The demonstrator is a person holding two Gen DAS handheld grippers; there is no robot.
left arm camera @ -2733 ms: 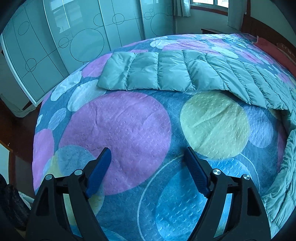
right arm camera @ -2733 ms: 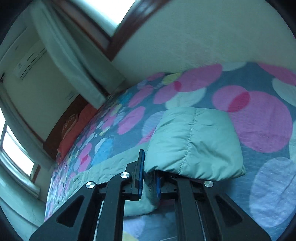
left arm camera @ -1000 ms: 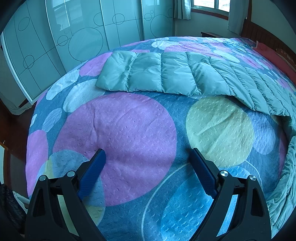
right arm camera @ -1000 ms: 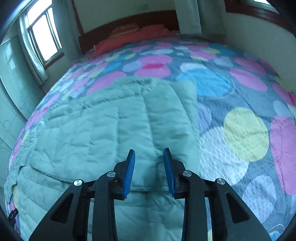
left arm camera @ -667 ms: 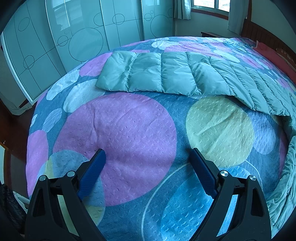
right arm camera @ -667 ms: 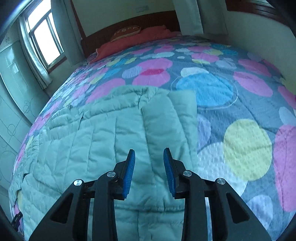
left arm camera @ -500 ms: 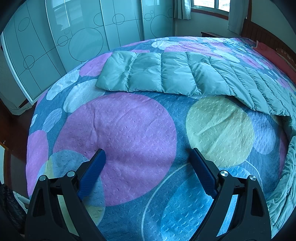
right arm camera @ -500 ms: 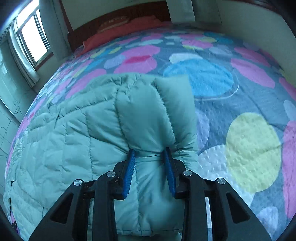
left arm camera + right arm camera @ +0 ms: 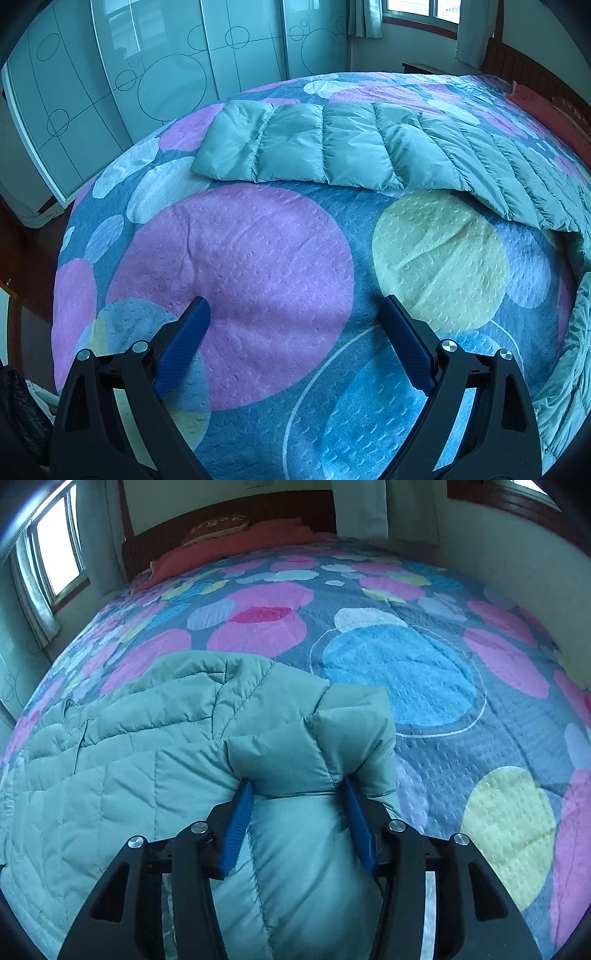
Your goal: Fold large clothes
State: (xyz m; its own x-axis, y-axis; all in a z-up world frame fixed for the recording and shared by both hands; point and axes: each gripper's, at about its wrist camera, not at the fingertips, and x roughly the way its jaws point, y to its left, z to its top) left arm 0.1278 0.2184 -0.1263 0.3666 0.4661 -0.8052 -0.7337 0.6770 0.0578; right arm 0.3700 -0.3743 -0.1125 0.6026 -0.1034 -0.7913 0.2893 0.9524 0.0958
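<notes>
The right claw (image 9: 297,816) pointed down over the puffed end of a sleeve (image 9: 314,760) of the green jacket (image 9: 122,775). Its jaws had just been opening, and the padding bulged up between the blue pads (image 9: 238,819); the pads touched the fabric at the sides, but they looked to be letting go, not pinching, so I read this claw as released with the sleeve still between its jaws. The sleeve lay doubled over the jacket's body, its long axis running away from the claw toward the headboard (image 9: 229,506). The body spread off to the left of the claw across the bed (image 9: 424,672).

The left claw (image 9: 293,314) hung wide open over bare bedspread, holding nothing. From it the other sleeve (image 9: 332,151) lay well ahead and somewhat to the right, flat, its long axis crosswise to the claw's pointing line, cuff end to the left near the wardrobe doors (image 9: 166,74), the shoulder end running right into the body. A fold of the jacket also showed at the right edge of that view.

In my judgement the first sleeve fold was laid, and the next move turned on the flat sleeve: the left claw was the nearer one to it and would have to reach forward to the cuff, then carry it right, along the sleeve's own length, onto the body
</notes>
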